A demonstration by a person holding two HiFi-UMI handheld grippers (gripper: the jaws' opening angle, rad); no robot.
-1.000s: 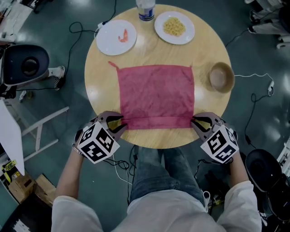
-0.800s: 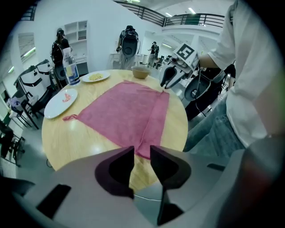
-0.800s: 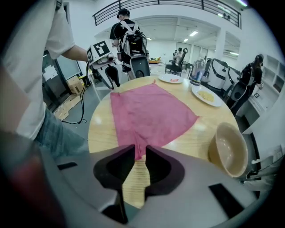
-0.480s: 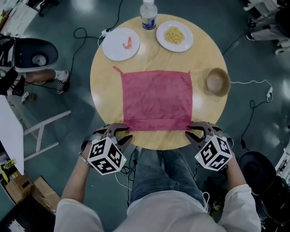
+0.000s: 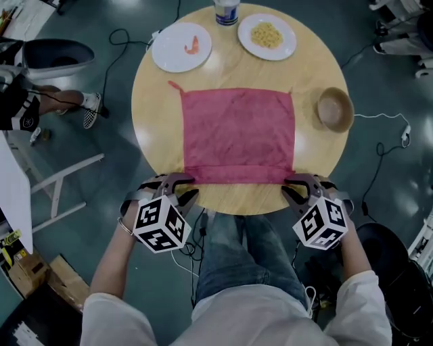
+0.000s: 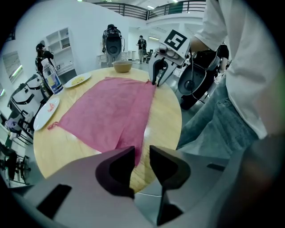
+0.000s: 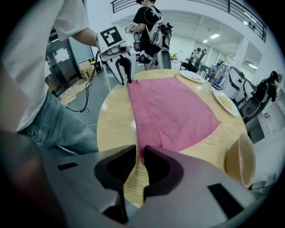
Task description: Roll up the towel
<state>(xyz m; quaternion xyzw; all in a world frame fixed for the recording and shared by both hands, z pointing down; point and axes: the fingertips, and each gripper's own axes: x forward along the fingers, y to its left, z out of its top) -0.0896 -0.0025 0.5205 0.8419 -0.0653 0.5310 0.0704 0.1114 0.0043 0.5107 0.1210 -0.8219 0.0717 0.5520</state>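
So that its folded edge might be rolled evenly, the towel (image 5: 238,132), spread on the table (image 5: 155,128) beyond them, was pinched by its corners in the left tongs (image 5: 184,189) and right tongs (image 5: 295,188).

Round wooden table (image 5: 155,128): red towel (image 5: 238,132) flat mid-table, near edge folded over in a strip. Far side: white left plate (image 5: 172,54) w/ small red bit, white right plate (image 5: 252,42) w/ yellow food, bottle (image 5: 226,11) btwn them. Wooden bowl (image 5: 335,109) right of towel, apart.
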